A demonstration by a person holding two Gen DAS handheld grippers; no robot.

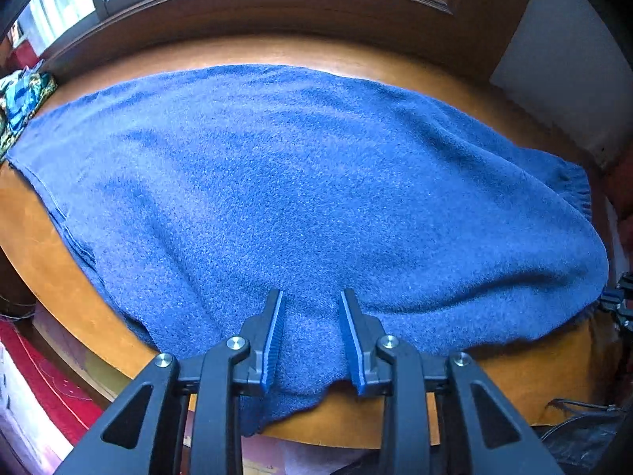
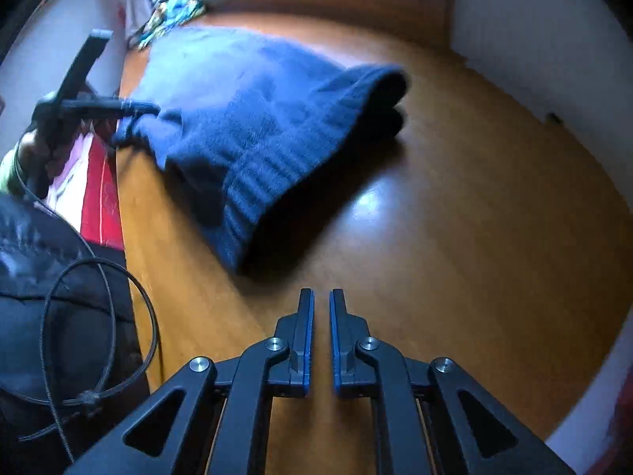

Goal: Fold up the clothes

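The left tongs [image 1: 310, 308] sit with jaws parted astride the near edge of the blue sweater [image 1: 300, 182]; whether they pinch it cannot be told. The right tongs [image 2: 321, 308] hang nearly closed and empty over the table [image 2: 455, 237], just beside the sweater's ribbed hem [image 2: 253, 182]. The sweater appears part-folded, with more folds left; its long axis runs along the table's near edge, hem toward the right tongs

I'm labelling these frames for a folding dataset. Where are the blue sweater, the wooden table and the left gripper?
blue sweater [image 1: 300, 182]: left wrist view, middle of the spread knit.
wooden table [image 2: 455, 237]: right wrist view, bare top.
left gripper [image 1: 310, 301]: left wrist view, between fingertips.
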